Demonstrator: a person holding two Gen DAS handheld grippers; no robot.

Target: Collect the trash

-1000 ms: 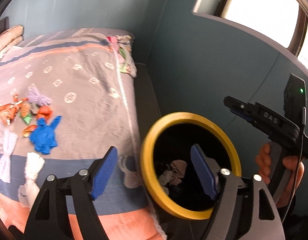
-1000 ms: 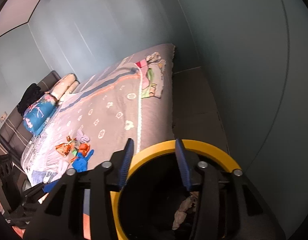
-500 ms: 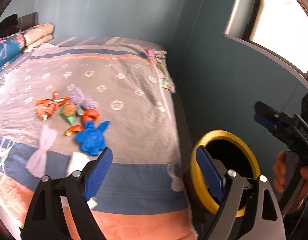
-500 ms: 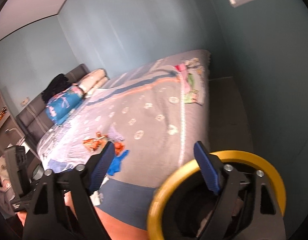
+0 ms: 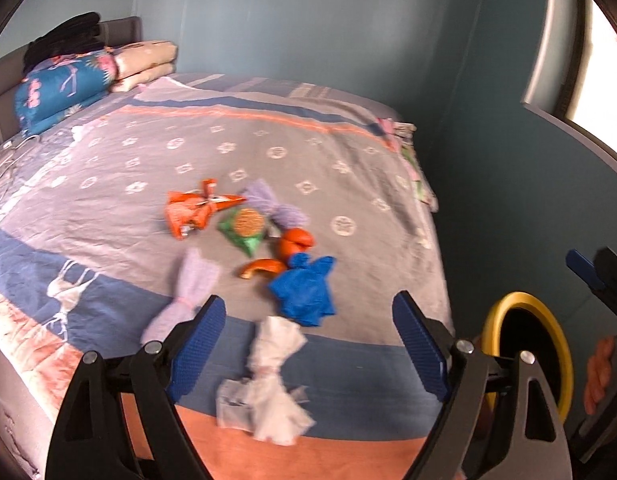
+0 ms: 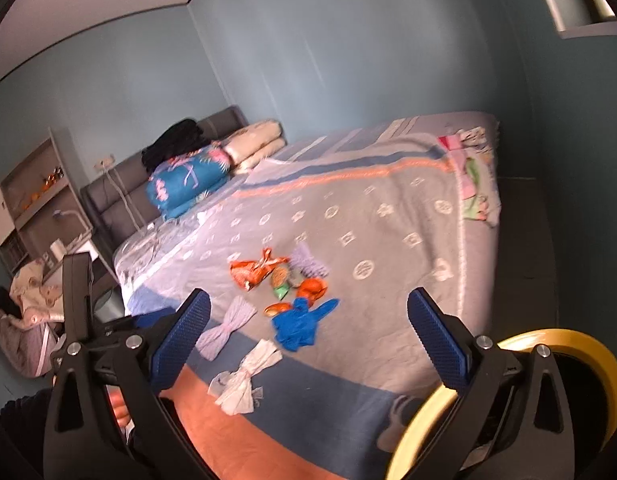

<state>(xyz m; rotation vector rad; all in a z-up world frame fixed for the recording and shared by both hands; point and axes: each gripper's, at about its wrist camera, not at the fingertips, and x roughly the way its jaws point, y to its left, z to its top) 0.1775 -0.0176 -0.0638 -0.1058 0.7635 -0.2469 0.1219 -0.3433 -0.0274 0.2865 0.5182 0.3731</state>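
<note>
Trash lies clustered on the patterned bedspread (image 5: 108, 184), near the middle of the left wrist view: an orange wrapper (image 5: 188, 213), a green snack packet (image 5: 245, 229) at its 3 o'clock, a pale purple wad (image 5: 274, 209), an orange crumpled scrap (image 5: 294, 243) and a curl of orange peel (image 5: 262, 267). A blue glove (image 5: 304, 292) sits at 5 o'clock of the cluster, touching the peel. A lilac twisted wrapper (image 5: 188, 292) lies at 7 o'clock, and a white crumpled tissue (image 5: 270, 384) nearest the bed's edge.

The left gripper (image 5: 306, 344) stands wide, nothing between its blue pads, the tissue below the gap. The right gripper (image 6: 308, 342) has its jaws opening, also empty. A yellow-rimmed bin (image 6: 548, 360) stands beside the bed at 4 o'clock in the right wrist view. Folded bedding (image 5: 64, 88) is stacked at the headboard.
</note>
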